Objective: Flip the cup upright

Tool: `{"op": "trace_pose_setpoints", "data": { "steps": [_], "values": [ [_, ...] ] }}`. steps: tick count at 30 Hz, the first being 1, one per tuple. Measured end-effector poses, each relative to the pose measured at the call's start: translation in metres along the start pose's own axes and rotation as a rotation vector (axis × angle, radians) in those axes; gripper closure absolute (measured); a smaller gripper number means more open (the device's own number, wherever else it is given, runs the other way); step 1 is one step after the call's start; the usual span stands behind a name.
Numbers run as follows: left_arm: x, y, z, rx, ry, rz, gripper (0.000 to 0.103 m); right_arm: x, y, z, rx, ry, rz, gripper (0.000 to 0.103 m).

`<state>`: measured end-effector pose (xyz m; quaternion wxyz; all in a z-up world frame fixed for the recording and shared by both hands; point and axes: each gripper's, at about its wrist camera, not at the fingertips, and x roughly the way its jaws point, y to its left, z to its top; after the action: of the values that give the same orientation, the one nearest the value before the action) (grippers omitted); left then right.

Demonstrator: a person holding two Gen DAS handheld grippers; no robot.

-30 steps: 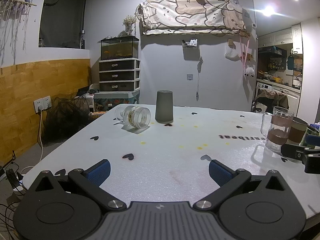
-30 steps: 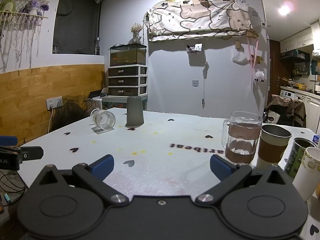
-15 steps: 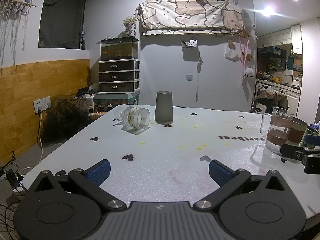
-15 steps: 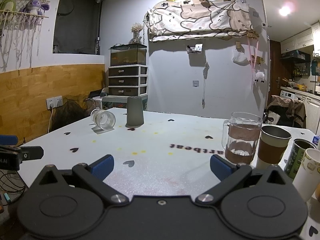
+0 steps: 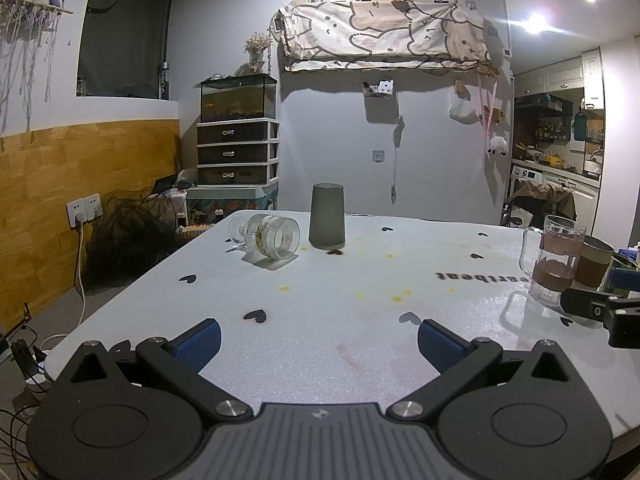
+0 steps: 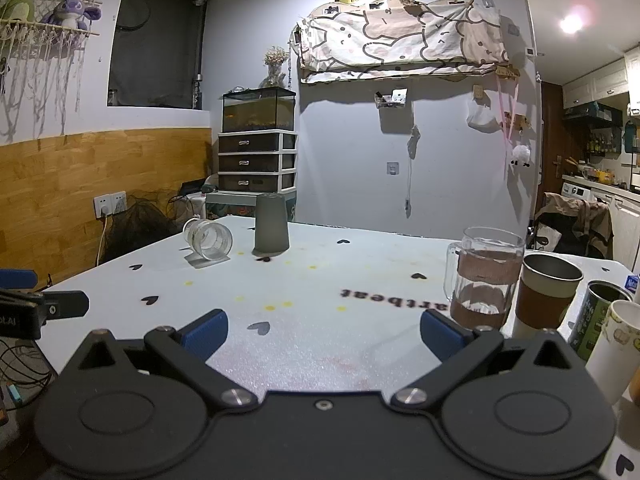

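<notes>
From my left tool (image 5: 319, 336), the white tabletop (image 5: 320, 320) runs ahead to its far edge below the grey wall, and its left edge slants away past my left finger. A wide bare stretch lies between my fingers (image 5: 199, 339) and the cups. The clear glass cup (image 5: 267, 235) lies on its side far ahead and a little left, its mouth turned toward me and to the right. Just right of it, apart from it, a grey cup (image 5: 327, 216) stands mouth down. Far to my right stands a glass mug (image 5: 554, 261) with a brown-banded cup (image 5: 594, 258) behind it. My left tool is spread wide, holding and touching nothing. My right tool's finger shows at the right edge, near the mug.

From my right tool (image 6: 323, 332), the tabletop (image 6: 320, 300) lies open ahead. The glass cup (image 6: 208, 239) lies on its side far ahead to the left, near the left edge, with the grey cup (image 6: 271, 222) just right of it. Close to my right finger stand the glass mug (image 6: 485, 277), the brown-banded cup (image 6: 546, 293), a green can (image 6: 596, 316) and a paper cup (image 6: 614, 346). This tool is also spread wide and empty. My left tool's finger shows at the left edge.
</notes>
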<state>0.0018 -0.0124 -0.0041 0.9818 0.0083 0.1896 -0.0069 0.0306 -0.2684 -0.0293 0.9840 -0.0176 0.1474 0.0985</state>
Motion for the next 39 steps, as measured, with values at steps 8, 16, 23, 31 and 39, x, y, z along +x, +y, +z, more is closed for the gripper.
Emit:
{"op": "trace_pose_setpoints", "data": {
  "steps": [8, 16, 23, 31, 39],
  "values": [
    [0.0000, -0.0003, 0.0001, 0.000, 0.000, 0.000, 0.000, -0.0012, -0.0005, 0.0014, 0.001, 0.002, 0.002, 0.000],
    [-0.0002, 0.0000, 0.0003, 0.000, 0.000, 0.001, 0.000, -0.0015, -0.0004, 0.0017, 0.000, 0.003, 0.001, 0.000],
    [-0.0002, 0.0000, 0.0004, 0.000, 0.000, 0.000, 0.000, -0.0014, -0.0003, 0.0018, 0.001, 0.003, 0.002, 0.000],
    [-0.0002, 0.0002, 0.0003, -0.001, 0.000, 0.000, 0.000, -0.0015, 0.0000, 0.0017, 0.001, 0.003, 0.001, 0.000],
    [-0.0002, 0.0015, 0.0002, -0.005, -0.001, -0.001, 0.000, -0.0042, -0.0007, 0.0024, 0.003, -0.005, 0.006, 0.000]
  ]
}}
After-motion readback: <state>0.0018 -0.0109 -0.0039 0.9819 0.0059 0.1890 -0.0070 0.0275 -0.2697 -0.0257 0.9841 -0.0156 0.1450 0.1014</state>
